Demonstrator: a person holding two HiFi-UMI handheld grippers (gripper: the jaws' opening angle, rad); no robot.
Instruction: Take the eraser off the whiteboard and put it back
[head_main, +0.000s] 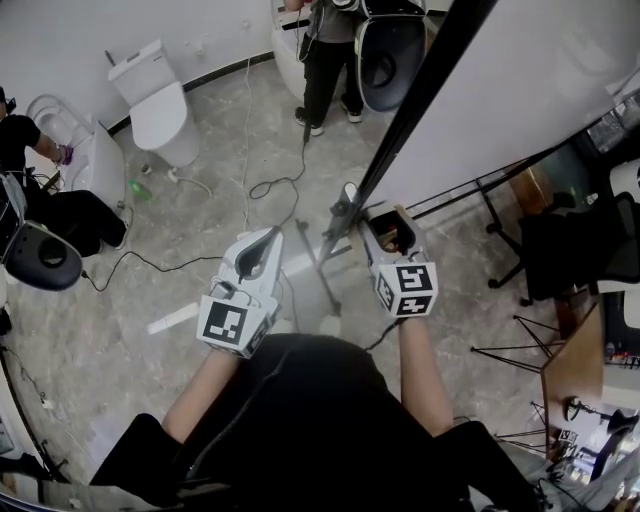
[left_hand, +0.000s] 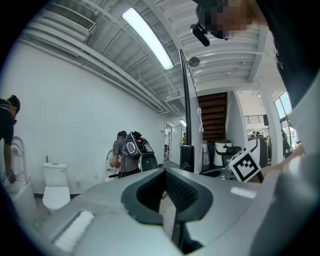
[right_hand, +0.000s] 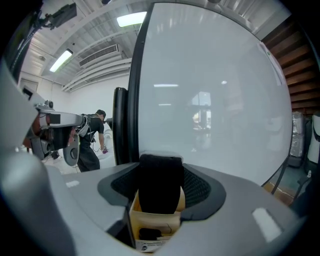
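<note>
The whiteboard (head_main: 520, 90) stands at the upper right with a black frame edge (head_main: 420, 100); it fills the right gripper view (right_hand: 215, 90). My right gripper (head_main: 388, 230) (right_hand: 160, 172) is held just before the board's lower left part. It is shut on the eraser (head_main: 392, 237) (right_hand: 159, 187), a pale block with black felt facing the board; whether the felt touches the board I cannot tell. My left gripper (head_main: 268, 240) (left_hand: 165, 172) hangs to the left of the board, level, its jaws together with nothing between them.
The board's stand legs (head_main: 325, 270) and cables (head_main: 265, 185) lie on the marble floor ahead. White toilets (head_main: 160, 105) stand at the back left. One person (head_main: 325, 50) stands at the back, another crouches at the left (head_main: 30, 150). Black chairs (head_main: 580, 245) crowd the right.
</note>
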